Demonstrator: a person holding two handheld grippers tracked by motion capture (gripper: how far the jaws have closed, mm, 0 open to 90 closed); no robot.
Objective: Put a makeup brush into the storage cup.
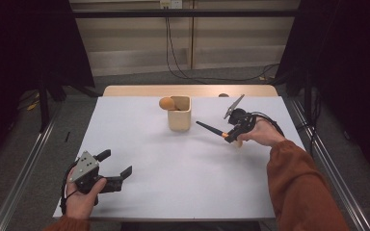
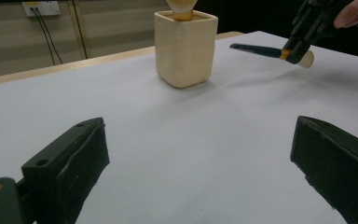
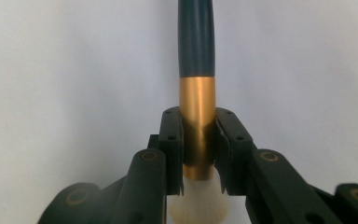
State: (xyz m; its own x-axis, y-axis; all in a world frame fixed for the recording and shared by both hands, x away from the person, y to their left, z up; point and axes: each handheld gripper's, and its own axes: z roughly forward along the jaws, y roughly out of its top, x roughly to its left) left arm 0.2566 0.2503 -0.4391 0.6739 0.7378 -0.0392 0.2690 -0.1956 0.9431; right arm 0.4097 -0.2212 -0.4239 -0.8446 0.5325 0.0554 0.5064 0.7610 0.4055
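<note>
My right tool (image 3: 198,154) grips a makeup brush (image 3: 196,93) by its gold ferrule; my left tool (image 1: 116,166) rests wide open on the bench (image 1: 173,163).

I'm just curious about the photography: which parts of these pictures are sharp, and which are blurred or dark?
High view: the white table sheet is evenly lit, the room's corners black. Left gripper view: the cream square ceramic cup is fairly sharp, the near black jaws soft. Right gripper view: the gold-banded, dark-handled makeup brush is crisp where the right hand-held gripper clamps it; its white bristles blur.
</note>
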